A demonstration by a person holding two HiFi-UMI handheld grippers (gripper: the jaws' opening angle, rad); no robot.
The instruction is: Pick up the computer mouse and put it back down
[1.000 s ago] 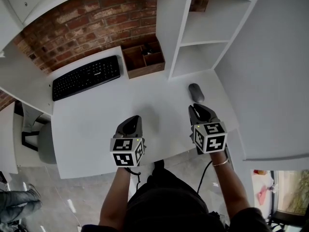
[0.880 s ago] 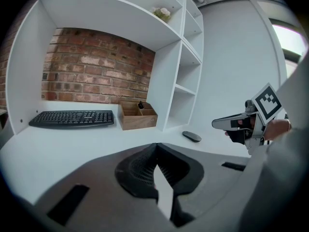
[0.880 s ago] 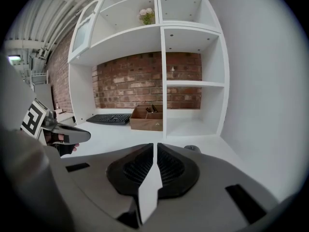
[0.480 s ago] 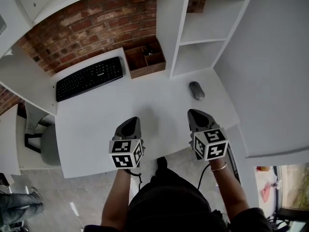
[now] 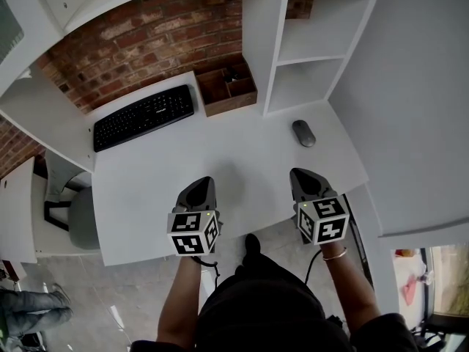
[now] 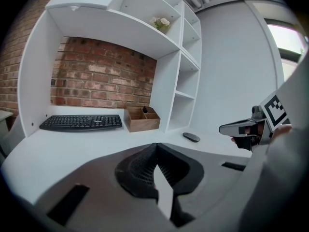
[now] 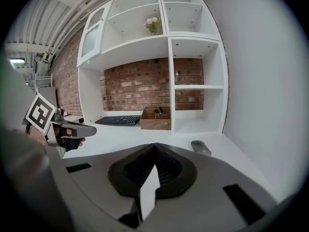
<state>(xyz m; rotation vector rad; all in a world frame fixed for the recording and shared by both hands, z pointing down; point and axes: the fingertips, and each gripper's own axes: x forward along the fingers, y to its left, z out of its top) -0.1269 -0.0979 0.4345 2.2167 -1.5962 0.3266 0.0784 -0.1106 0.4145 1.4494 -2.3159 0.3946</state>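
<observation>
Grey computer mouse lying on white table, near shelf unit, right hand-held gripper clenched, empty, apart from mouse, left hand-held gripper clenched too, empty, black keyboard far left.

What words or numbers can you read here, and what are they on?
No text reads clearly.
Keyboard: key print too small and blurred to read.
Left marker cube and right marker cube: black-and-white square patterns, no letters.
Computer mouse: no readable mark.
</observation>
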